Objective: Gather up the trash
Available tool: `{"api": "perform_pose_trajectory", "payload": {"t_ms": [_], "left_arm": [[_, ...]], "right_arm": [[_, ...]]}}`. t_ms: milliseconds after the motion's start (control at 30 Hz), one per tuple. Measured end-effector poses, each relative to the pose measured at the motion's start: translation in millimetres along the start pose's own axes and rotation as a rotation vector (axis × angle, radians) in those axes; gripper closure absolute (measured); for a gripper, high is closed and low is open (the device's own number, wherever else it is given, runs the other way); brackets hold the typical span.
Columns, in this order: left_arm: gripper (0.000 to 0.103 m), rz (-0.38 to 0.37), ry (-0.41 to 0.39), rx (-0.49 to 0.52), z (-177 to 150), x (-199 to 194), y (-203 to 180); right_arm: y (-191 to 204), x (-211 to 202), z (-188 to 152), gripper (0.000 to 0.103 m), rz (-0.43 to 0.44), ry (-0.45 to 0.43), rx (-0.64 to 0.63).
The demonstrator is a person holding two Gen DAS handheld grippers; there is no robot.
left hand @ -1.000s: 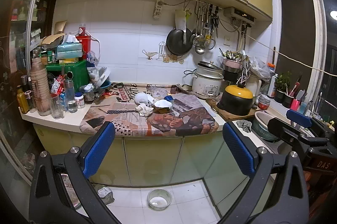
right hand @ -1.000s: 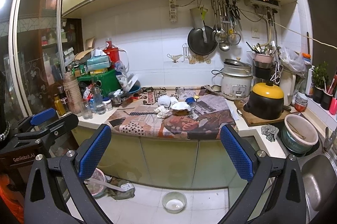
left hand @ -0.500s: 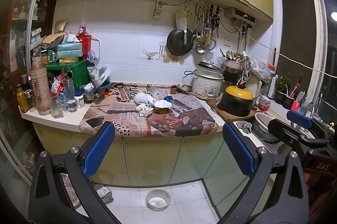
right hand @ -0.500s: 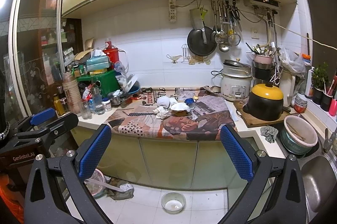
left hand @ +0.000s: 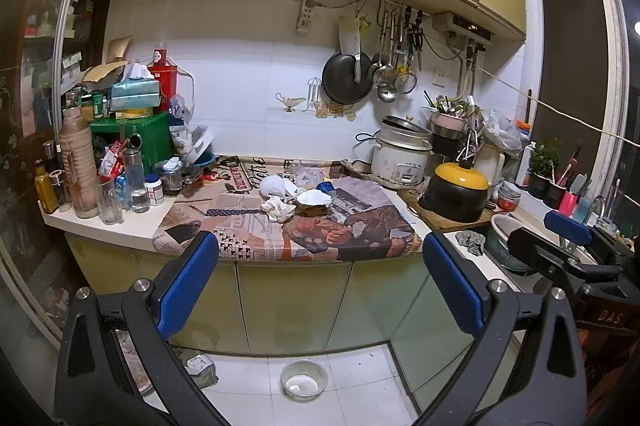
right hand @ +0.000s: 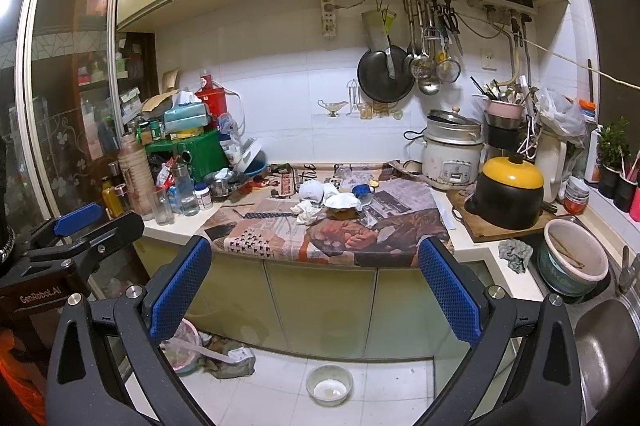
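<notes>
Crumpled white paper trash lies in a small pile on the newspaper-covered counter, with a white paper bowl beside it; the pile also shows in the right wrist view. My left gripper is open and empty, well back from the counter and below its edge. My right gripper is also open and empty, equally far back. Each gripper appears at the edge of the other's view.
Bottles and jars crowd the counter's left end. A rice cooker and a black pot with yellow lid stand right. A sink and basin lie far right. A small bowl and floor litter sit below.
Both views have shifted very slightly toward the counter. The grippers stay open and nothing on the counter has moved.
</notes>
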State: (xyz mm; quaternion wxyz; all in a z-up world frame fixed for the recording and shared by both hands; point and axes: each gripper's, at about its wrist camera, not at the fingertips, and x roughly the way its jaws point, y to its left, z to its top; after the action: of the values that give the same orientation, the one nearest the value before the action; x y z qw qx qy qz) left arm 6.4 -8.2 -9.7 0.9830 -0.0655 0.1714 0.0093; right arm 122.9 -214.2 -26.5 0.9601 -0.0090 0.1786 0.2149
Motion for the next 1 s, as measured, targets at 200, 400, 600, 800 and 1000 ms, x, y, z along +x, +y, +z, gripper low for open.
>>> {"api": "perform_pose_trajectory", "payload": {"t_ms": [200,400,600,800,1000], "left_arm": [[0.0,0.017,0.022,-0.002,3.1,19.1,-0.3],[0.0,0.041,0.057,-0.004,9.0,52.9,5.7],[0.0,0.044,0.09,-0.012,14.5,106.8,21.4],[0.0,0.032,0.101,-0.028,30.1,184.8,47.1],[0.0,0.033,0.153,-0.034,58.3,280.4,84.2]], "right_arm": [[-11.3,16.2,0.5,0.0,0.003,0.019,0.005],[-23.5,39.8,1.7,0.0,-0.004,0.043,0.026],[-31.3,78.5,5.7,0.0,-0.06,0.059,0.02],[-37.7,139.9,18.0,0.0,-0.126,0.071,0.001],[-39.6,214.4,39.7,0.0,-0.174,0.124,0.024]]}}
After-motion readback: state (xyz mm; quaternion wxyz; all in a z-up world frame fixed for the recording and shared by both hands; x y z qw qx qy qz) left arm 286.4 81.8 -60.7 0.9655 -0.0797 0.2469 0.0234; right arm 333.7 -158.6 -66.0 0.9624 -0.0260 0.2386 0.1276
